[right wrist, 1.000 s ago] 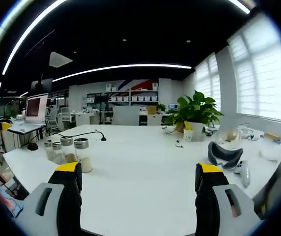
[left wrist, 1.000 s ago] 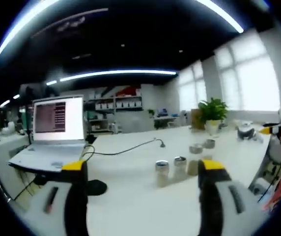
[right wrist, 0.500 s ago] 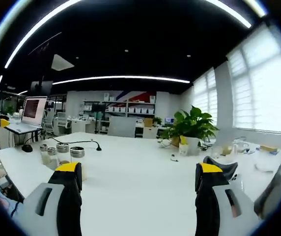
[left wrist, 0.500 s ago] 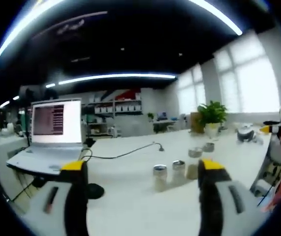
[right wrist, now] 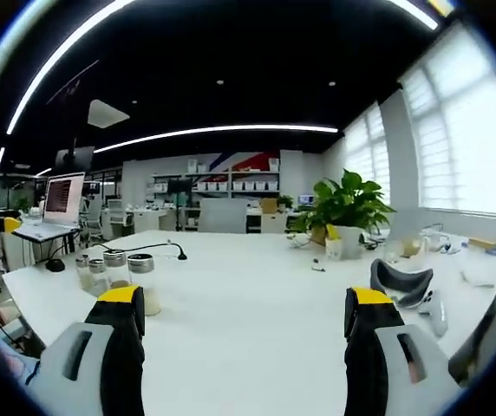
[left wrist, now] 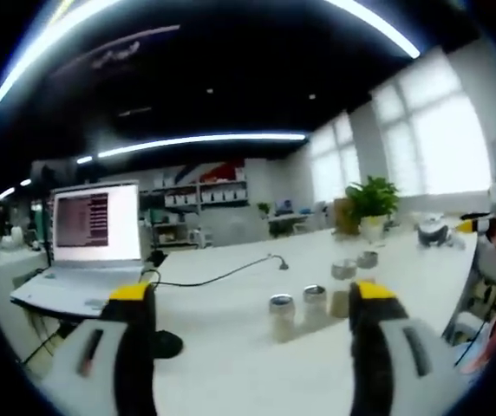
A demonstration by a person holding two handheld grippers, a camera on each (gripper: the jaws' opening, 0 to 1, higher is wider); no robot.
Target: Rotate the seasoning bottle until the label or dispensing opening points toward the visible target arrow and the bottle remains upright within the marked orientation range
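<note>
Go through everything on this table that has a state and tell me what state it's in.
Left gripper: open, holding nothing.
Right gripper: open, holding nothing.
Seasoning bottles: upright, capped, none gripped.
Laptop: lid open, screen lit.
Potted plant: upright.
Headset: lying on the table.

You have four seasoning bottles [left wrist: 282,315] in row on white table [right wrist: 248,321], one open laptop [left wrist: 88,251], one potted plant [right wrist: 348,212], one headset [right wrist: 401,284], one black cable [left wrist: 218,276].
</note>
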